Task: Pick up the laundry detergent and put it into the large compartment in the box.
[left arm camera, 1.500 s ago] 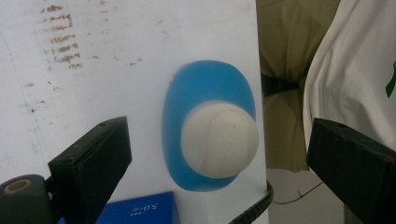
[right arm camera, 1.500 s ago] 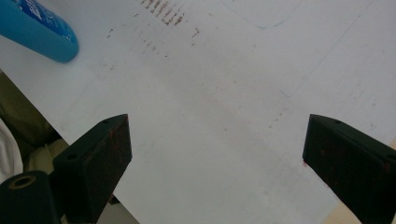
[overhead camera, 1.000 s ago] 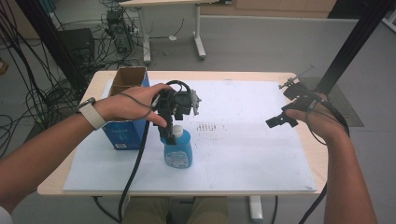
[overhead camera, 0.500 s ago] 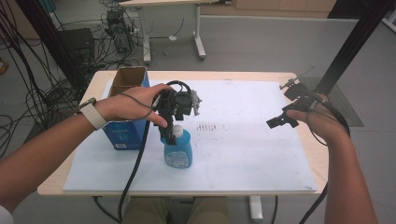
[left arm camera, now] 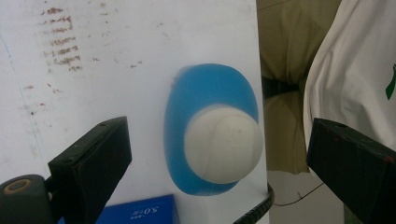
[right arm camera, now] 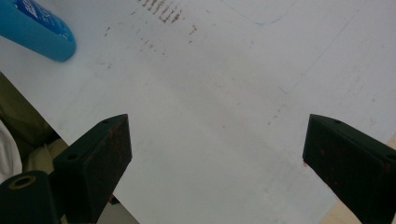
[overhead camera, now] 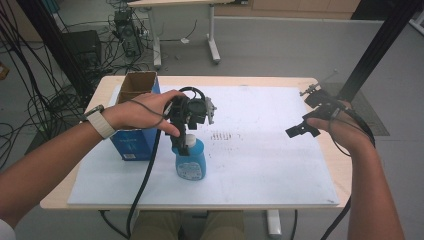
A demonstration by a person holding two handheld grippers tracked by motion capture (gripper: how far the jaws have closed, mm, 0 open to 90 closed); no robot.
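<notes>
Left claw (left arm camera: 219, 154) hangs wide open straight above the blue bottle (overhead camera: 190, 159), jaws either side of its white cap (left arm camera: 223, 143), likely lined up to grab. Right claw (right arm camera: 219, 154), also wide open and empty, waits well apart over the worktop (overhead camera: 280, 165).

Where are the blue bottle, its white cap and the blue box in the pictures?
blue bottle (overhead camera: 190, 161), high view, on the front of its body.
white cap (left arm camera: 222, 143), left gripper view, on the top of the cap.
blue box (overhead camera: 134, 144), high view, on its blue front wall.
</notes>
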